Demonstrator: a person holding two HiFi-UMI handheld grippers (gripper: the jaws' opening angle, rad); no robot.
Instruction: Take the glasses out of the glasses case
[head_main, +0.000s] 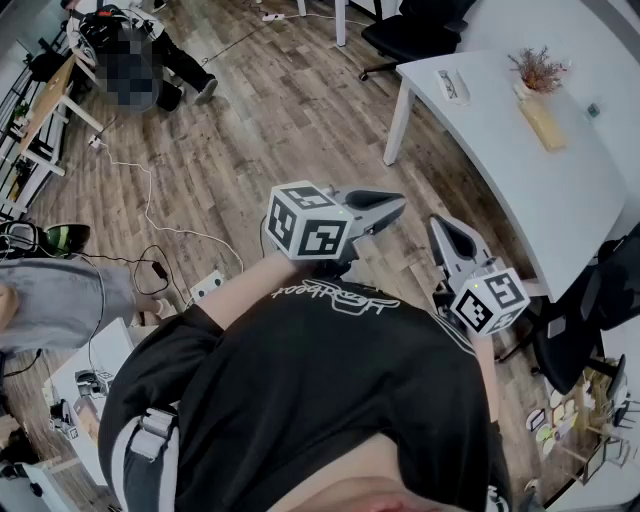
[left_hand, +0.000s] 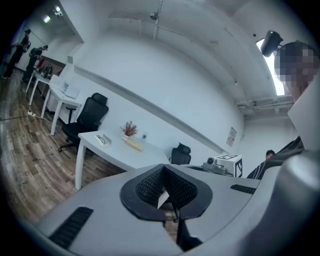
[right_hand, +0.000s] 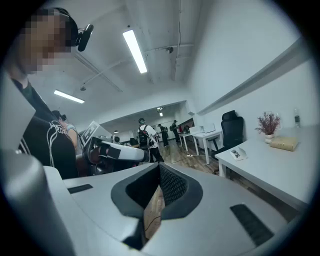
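Currently I read the left hand-held gripper (head_main: 392, 206) closed, empty; right hand-held gripper (head_main: 441, 226) closed beside it; white surface (head_main: 500, 160) beyond.

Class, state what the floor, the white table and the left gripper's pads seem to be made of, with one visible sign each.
Floor: wood or wood-look laminate, brown planks with grain and seams.
White table: smooth matt white board, painted or laminated; unclear which.
Pads of the left gripper: dark, probably rubber, with a fine ribbed texture.
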